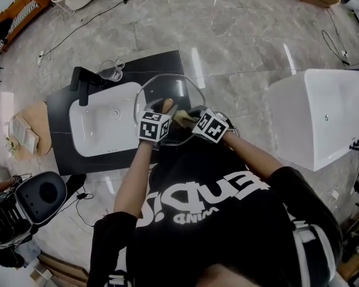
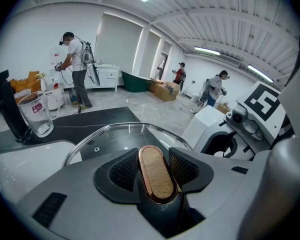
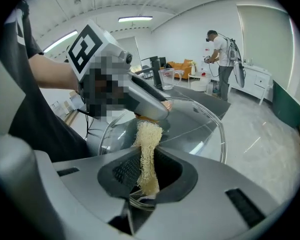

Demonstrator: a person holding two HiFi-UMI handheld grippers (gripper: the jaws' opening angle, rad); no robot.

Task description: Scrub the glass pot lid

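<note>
The glass pot lid [image 1: 170, 97] is held up over the right end of the white sink [image 1: 102, 127]. My left gripper [image 2: 152, 171] is shut on the lid's wooden knob [image 2: 156, 173], the clear lid [image 2: 115, 141] spreading beyond the jaws. My right gripper [image 3: 142, 171] is shut on a pale loofah scrubber [image 3: 146, 154], whose top end rests against the lid [image 3: 195, 129] just below the left gripper [image 3: 140, 96]. In the head view both grippers [image 1: 154, 126] [image 1: 210, 126] meet at the lid's near edge.
A black faucet [image 1: 82, 82] and a glass cup [image 1: 110, 70] stand at the dark counter's [image 1: 60, 136] back. A white tub [image 1: 320, 115] lies to the right. Several people stand far off in the room [image 2: 77, 69].
</note>
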